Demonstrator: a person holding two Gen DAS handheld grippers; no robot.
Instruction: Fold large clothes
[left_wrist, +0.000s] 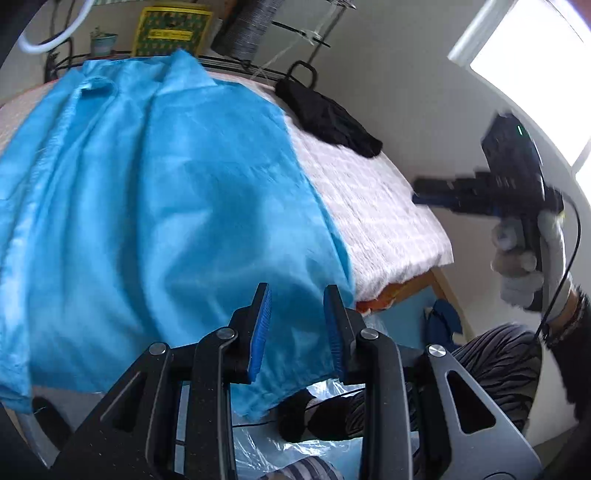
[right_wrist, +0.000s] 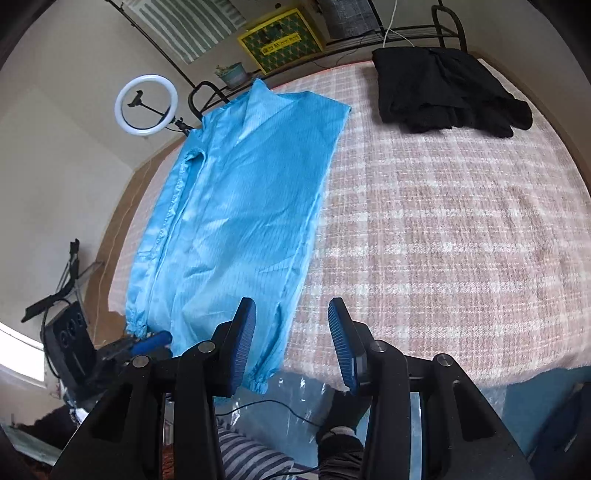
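Holding the left gripper (left_wrist: 297, 334) tilted downward, jaws parted and empty; gripping the right gripper (right_wrist: 291, 343) in a gloved hand (left_wrist: 528, 266), jaws likewise apart.

Glossy smooth blue garment (right_wrist: 236, 206), rough woven plaid blanket (right_wrist: 443, 236), perhaps knitted matt black cloth (right_wrist: 447, 92)

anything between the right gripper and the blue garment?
Nothing visible. The right gripper is open and empty over the near edge of the bed; the blue garment lies flat just to its left. The black clothes sit far off.
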